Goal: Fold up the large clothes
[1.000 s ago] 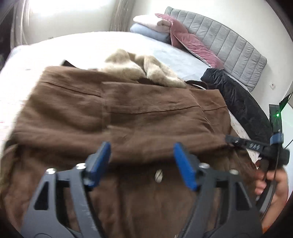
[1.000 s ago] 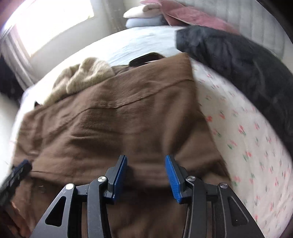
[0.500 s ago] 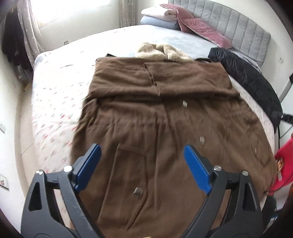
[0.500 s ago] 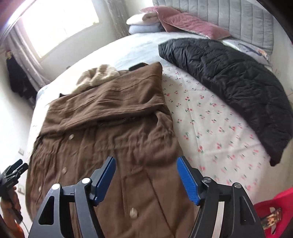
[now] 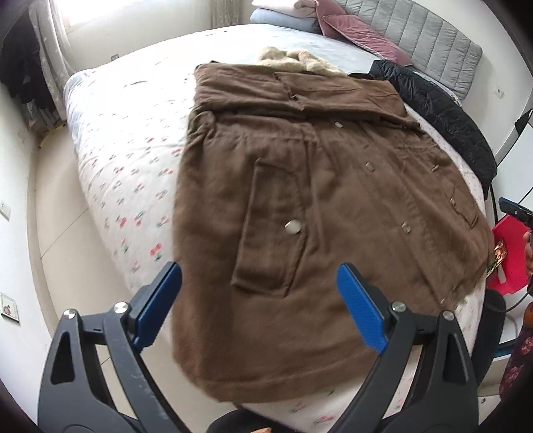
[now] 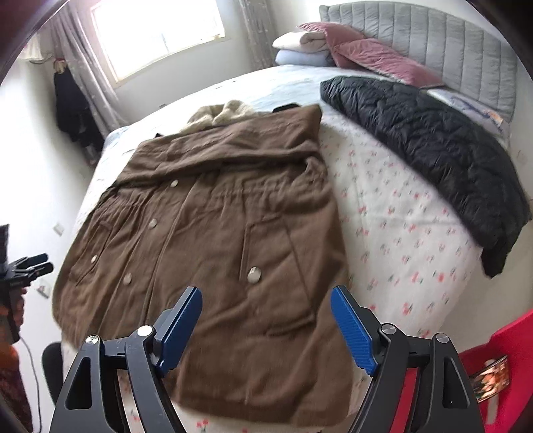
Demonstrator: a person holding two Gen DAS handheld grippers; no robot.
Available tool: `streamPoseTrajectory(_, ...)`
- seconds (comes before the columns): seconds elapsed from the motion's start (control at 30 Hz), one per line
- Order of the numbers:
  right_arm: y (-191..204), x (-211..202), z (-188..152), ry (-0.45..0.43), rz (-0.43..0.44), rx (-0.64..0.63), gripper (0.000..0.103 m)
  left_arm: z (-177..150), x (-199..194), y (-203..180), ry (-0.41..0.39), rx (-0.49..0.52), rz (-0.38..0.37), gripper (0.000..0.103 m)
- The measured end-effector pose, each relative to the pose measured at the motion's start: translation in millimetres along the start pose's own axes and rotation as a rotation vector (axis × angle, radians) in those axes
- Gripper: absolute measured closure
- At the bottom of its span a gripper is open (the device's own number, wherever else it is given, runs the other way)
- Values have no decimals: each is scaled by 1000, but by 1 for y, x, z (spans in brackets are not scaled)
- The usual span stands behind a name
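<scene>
Coat: a brown coat (image 5: 319, 206) lies front up on the bed, ahead of and below both claws, its top part folded down across the chest, its pale fur collar (image 5: 296, 58) at the far end.
Left claw: the left gripper (image 5: 260, 299) hangs above the coat's near hem, jaws wide apart, nothing between the blue pads (image 5: 361, 308).
Right claw: the right gripper (image 6: 266, 328) hovers over the hem by the coat's right pocket; its jaws are opening and hold nothing.
Surface: a bed (image 6: 399, 239) with a white, flower-printed sheet carries the coat; a black quilted jacket (image 6: 429, 150) lies well apart, to the right of the right claw.
Room: a grey padded headboard (image 6: 433, 43), pink pillows (image 6: 366, 50) and folded bedding lie beyond the coat; a bright window (image 6: 156, 30) stands far left.
Hard to make out: a red item (image 6: 499, 359) at the right claw's lower right is cut off; the coat's sleeves are hidden.
Open room: bare sheet shows on both sides of the coat, whose hem reaches the bed's near edge.
</scene>
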State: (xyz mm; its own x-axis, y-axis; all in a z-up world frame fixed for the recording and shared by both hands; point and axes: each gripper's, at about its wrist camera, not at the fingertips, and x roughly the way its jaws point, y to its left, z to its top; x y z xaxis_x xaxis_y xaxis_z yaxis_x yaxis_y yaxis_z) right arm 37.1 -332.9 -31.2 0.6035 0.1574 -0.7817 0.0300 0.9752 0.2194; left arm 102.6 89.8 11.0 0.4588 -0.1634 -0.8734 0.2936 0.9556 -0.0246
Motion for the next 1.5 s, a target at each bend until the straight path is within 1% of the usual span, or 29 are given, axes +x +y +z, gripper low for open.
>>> streamPoseTrajectory(0.03,-3,1,-4,7,8,6,22,-5,1,4,2,-1,10,9)
streamPoseTrajectory(0.1,-8,3,-12,21,-5,9,22,-15,2,12,9,-11,11,9)
streamPoseTrajectory(0.23,-20,9,-25,52,-37,22,22,-32,7,28,29,-47,-24,9)
streamPoseTrajectory(0.33,-29,11,-33,64,-21,42,22,-42,14,40,54,-74,-47,9)
streamPoseTrajectory(0.4,-35,12,-37,65,5,55,22,-46,19,47,62,-90,-72,9)
streamPoseTrajectory(0.5,-46,17,-40,63,62,88,22,-49,23,58,51,-128,-156,9)
streamPoseTrajectory(0.67,-60,28,-43,56,134,147,22,-57,32,76,9,-212,-328,9)
streamPoseTrajectory(0.77,-67,36,-45,58,164,182,22,-60,41,84,-6,-250,-410,10)
streamPoseTrajectory(0.8,-70,39,-46,61,170,194,22,-59,43,85,-9,-260,-423,11)
streamPoseTrajectory(0.9,-74,46,-48,71,184,221,22,-62,44,88,-32,-280,-450,11)
streamPoseTrajectory(1.1,-75,55,-55,71,244,236,22,-68,41,95,-41,-302,-491,21)
streamPoseTrajectory(1.2,-68,60,-55,82,285,229,23,-71,40,96,-44,-314,-529,25)
streamPoseTrajectory(1.33,-51,67,-53,102,266,184,24,-73,39,92,-51,-308,-536,29)
streamPoseTrajectory(1.4,-46,68,-52,106,252,175,29,-72,36,88,-51,-303,-529,34)
streamPoseTrajectory(1.43,-45,68,-52,110,246,174,34,-73,35,87,-50,-298,-527,37)
streamPoseTrajectory(1.47,-44,69,-52,114,234,172,38,-73,33,85,-49,-290,-522,38)
streamPoseTrajectory(1.5,-43,69,-52,117,223,172,44,-73,32,83,-47,-282,-514,40)
